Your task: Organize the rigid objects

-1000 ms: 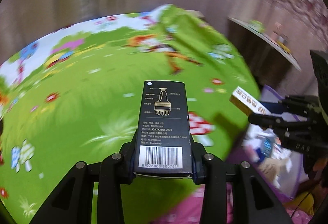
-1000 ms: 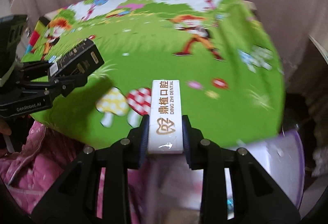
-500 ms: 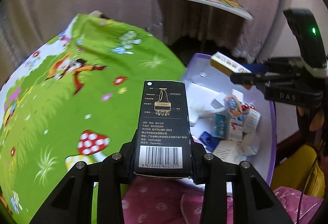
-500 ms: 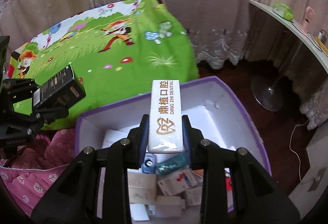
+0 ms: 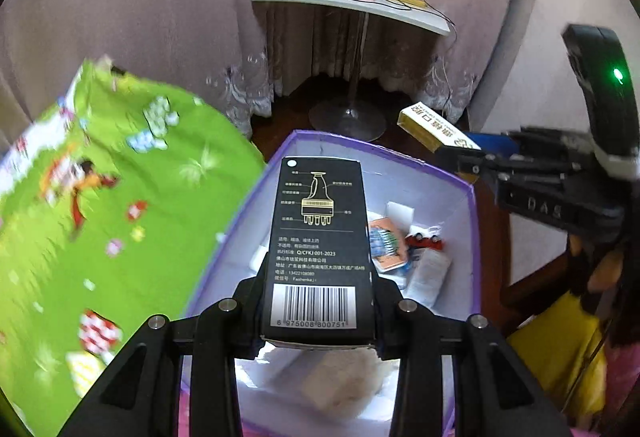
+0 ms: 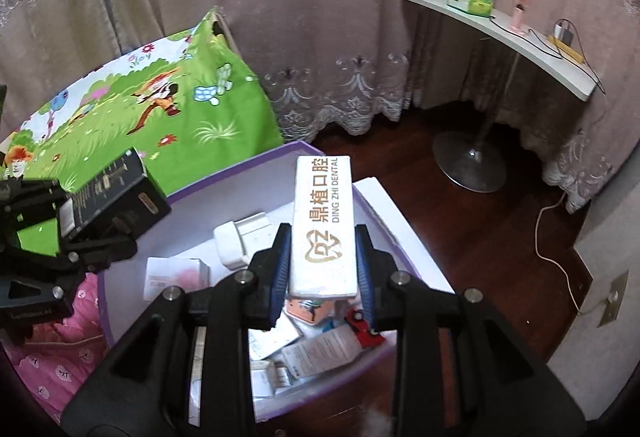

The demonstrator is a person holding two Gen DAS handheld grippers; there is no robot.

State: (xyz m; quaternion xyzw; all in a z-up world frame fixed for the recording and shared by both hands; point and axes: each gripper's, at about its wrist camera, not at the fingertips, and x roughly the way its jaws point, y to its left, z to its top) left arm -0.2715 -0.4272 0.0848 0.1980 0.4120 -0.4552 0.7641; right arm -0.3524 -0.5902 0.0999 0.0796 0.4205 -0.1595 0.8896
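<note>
I am gripping the black carton [image 5: 319, 253] in my left tongs [image 5: 318, 311] and the white dental box [image 6: 323, 225] in my right tongs [image 6: 322, 269]. Both are hanging over the purple bin [image 6: 240, 173]. They are looking light and stiff, crushable; I am clamping near their rear ends.

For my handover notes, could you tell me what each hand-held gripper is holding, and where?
Left hand-held gripper: black box, by its barcode end. Right hand-held gripper: white dental box, by its logo end.

1. A black box [image 5: 320, 253], long and flat, with a gold comb-like diagram, small print and a white barcode, lies lengthwise between my left fingers, above the purple bin [image 5: 474, 237].
2. A white box [image 6: 324, 225] lettered "DING ZHI DENTAL" in gold lies lengthwise between my right fingers, above the same bin, which holds small cartons.
</note>
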